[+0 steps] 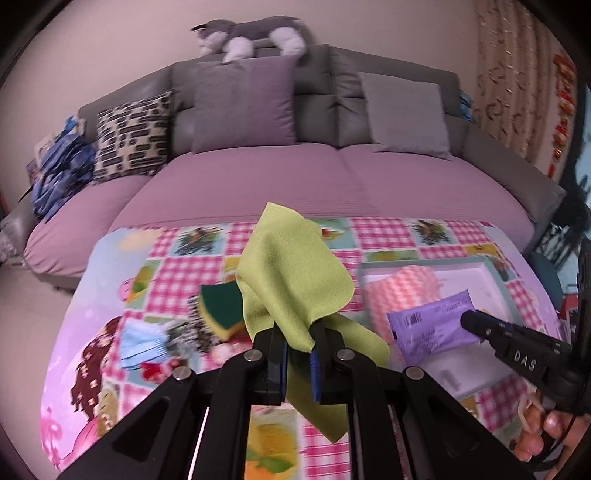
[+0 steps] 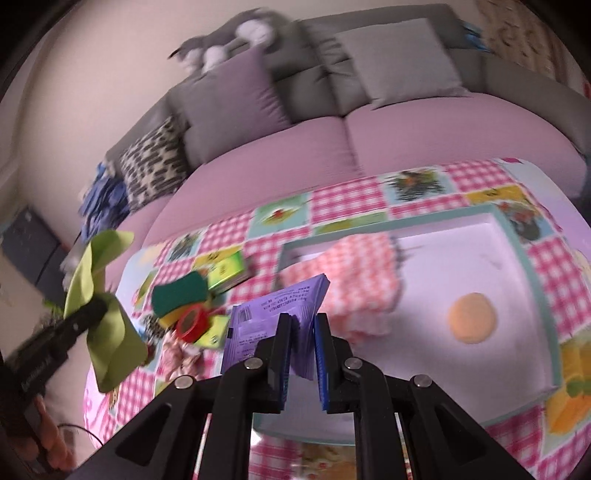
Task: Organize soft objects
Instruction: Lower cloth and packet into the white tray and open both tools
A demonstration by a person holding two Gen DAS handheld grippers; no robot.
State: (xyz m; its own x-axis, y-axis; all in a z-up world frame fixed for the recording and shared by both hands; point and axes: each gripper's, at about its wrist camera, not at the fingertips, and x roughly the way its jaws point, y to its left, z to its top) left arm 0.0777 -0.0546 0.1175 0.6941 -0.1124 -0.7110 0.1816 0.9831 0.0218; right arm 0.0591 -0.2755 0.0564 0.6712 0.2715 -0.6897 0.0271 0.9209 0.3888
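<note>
A grey sofa [image 1: 332,110] with purple seat cushions fills the upper half of both views, a plush dog [image 1: 251,35] lying along its back. Below it spreads a pink checked tablecloth [image 1: 177,258]. At the right of the cloth lies a shallow white tray [image 2: 524,254] with a pale green rim; in it are a pink checked cloth [image 2: 354,277] at its upper left and a round orange sponge [image 2: 471,318] near its middle.

The left gripper [image 1: 298,341] is clamped on a green cloth [image 1: 291,273], which stands up from the jaws and also hangs below them. The right gripper [image 2: 301,328] is clenched on a flat purple packet [image 2: 273,310], its long axis running up and right over the tray's left edge; a barcode shows, the print unreadable. "DAS" is written on the right gripper's side. A green-topped yellow sponge [image 1: 221,306], a red tape roll [image 2: 192,323] and a blue face mask [image 1: 142,345] lie left of centre.
</note>
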